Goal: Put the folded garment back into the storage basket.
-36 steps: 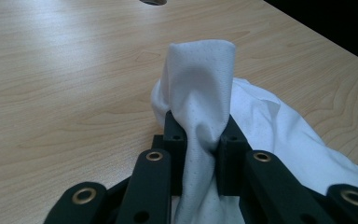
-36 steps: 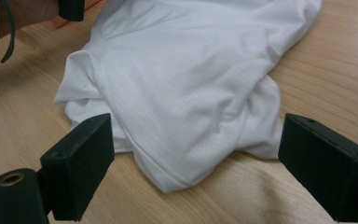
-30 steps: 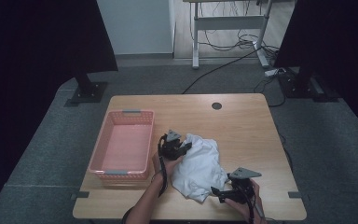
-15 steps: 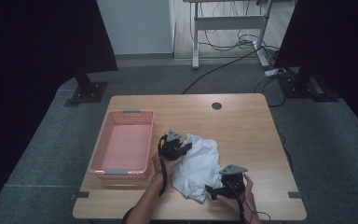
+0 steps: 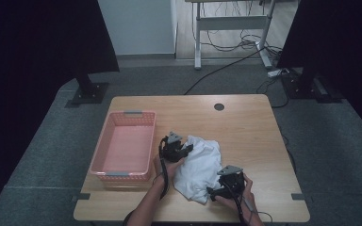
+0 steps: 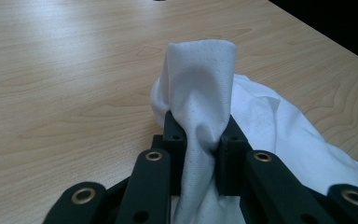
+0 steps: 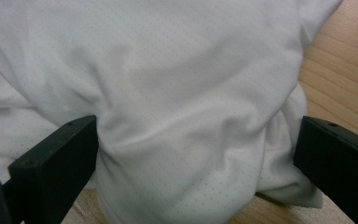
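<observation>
**One corner caught, the other grab not yet made**

I take the pink plastic mesh basket [image 5: 122,147] as my landmark: the crumpled white dotted-knit cloth [image 5: 199,165] lies on the light wooden table [image 5: 245,122] just to the right of that basket, apart from it, none of it inside.

My left gripper [image 5: 176,149] sits at the cloth's edge nearest the basket. In the left gripper view its jaws are clenched on a pinched fold of the fabric [image 6: 200,112], which stands up between them like a short column. That grasp looks done and firm.

My right gripper [image 5: 225,186] is at the cloth's far side from the basket, toward my edge of the table. In the right gripper view its jaws stand wide apart, released, with a bulge of cloth [image 7: 182,107] between them; they grip nothing yet.

I judge the work to be at its start: one hold secured, the second still to be closed, and whatever follows, lifting, spreading or carrying toward the basket, is all left to do.

The cloth is a soft, thin fabric with fine pinprick dots, heaped in loose folds, with no clear edge or corner showing near my right jaws.
</observation>
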Available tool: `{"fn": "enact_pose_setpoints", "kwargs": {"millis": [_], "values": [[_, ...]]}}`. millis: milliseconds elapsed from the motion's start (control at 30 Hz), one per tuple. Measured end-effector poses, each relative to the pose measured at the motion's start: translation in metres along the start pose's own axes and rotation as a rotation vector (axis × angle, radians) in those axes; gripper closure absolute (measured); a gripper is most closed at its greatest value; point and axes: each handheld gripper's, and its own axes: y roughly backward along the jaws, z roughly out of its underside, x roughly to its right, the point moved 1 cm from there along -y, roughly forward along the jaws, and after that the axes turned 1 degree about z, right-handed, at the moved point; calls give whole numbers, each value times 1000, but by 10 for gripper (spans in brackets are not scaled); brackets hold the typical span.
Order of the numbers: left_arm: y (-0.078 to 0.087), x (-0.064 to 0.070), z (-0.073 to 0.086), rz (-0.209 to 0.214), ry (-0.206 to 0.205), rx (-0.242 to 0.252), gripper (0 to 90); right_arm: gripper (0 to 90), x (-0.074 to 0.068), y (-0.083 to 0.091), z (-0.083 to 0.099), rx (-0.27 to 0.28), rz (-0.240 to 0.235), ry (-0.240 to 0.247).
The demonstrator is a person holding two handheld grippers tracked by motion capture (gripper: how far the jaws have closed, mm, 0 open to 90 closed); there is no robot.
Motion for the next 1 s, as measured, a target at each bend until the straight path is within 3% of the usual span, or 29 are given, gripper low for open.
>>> {"fn": "enact_pose_setpoints", "kwargs": {"millis": [133, 367, 1000], "values": [[0, 0, 1, 0, 9, 3, 764, 98, -1, 2, 2, 32, -4, 6], [0, 3, 0, -7, 10, 9, 763, 332, -6, 6, 6, 93, -29, 22], [1, 7, 0, -4, 27, 29, 764, 694, -13, 6, 8, 154, -33, -18]]}}
